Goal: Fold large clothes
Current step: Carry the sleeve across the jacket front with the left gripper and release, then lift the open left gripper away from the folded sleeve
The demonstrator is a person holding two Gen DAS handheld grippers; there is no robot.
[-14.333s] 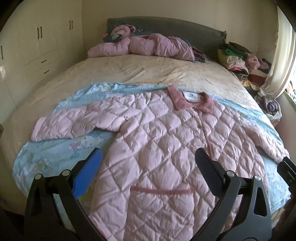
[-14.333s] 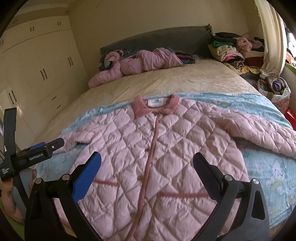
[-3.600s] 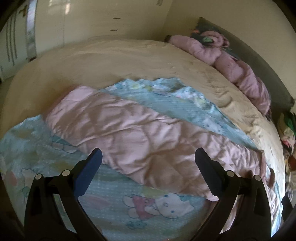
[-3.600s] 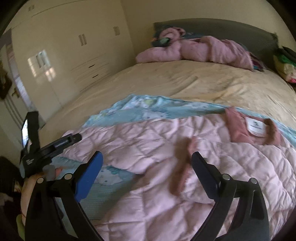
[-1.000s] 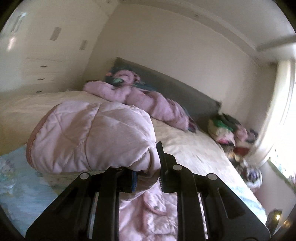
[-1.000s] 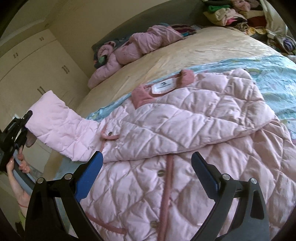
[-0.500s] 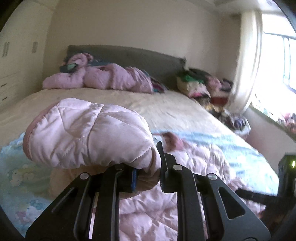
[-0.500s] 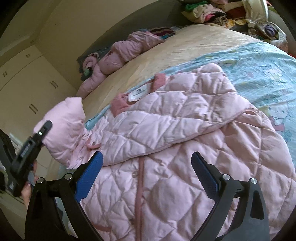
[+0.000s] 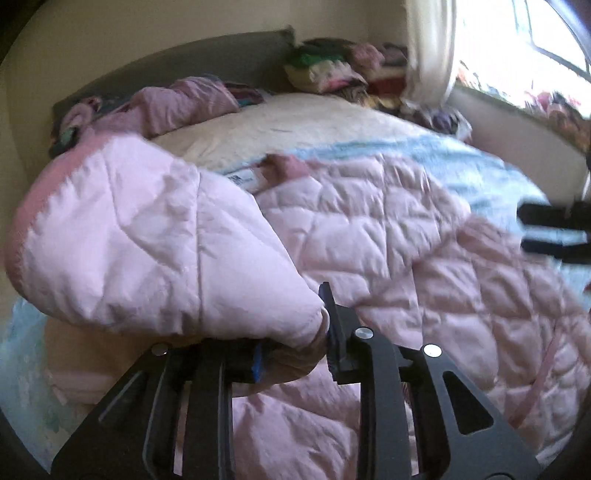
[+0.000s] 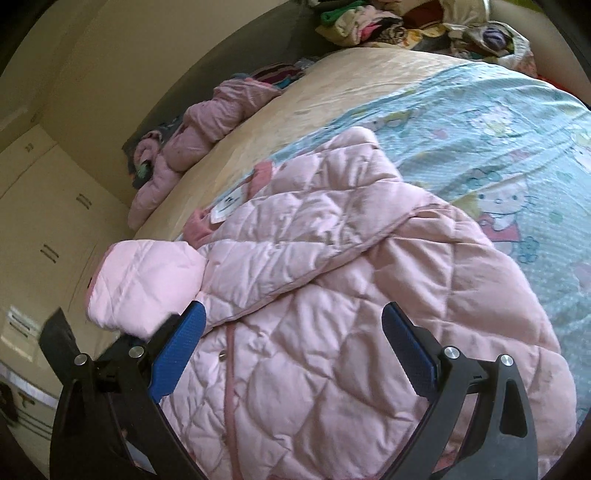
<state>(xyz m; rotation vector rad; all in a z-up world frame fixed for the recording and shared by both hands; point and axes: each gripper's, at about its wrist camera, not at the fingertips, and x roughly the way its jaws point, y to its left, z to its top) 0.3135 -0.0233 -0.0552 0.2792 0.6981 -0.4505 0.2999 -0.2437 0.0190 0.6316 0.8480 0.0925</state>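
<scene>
A pink quilted jacket (image 10: 332, 332) lies front up on a blue cartoon blanket (image 10: 498, 140) on the bed. Its right sleeve (image 10: 314, 229) is folded across the chest. My left gripper (image 9: 295, 347) is shut on the left sleeve (image 9: 140, 251) near the cuff and holds it raised over the jacket's body (image 9: 424, 258). The raised sleeve also shows in the right wrist view (image 10: 144, 284). My right gripper (image 10: 291, 350) is open and empty, hovering above the jacket's lower front. Its black body shows at the right edge of the left wrist view (image 9: 554, 232).
A second pink garment (image 10: 207, 122) lies by the grey headboard (image 9: 184, 62). A pile of clothes (image 10: 406, 18) sits at the far corner near the curtain (image 9: 432, 48). White wardrobes (image 10: 44, 229) stand on the left. The beige bedspread (image 10: 351, 85) covers the far half of the bed.
My left gripper has carried the left sleeve rightward and lower over the jacket's body. The right gripper stays open and has shifted slightly over the jacket.
</scene>
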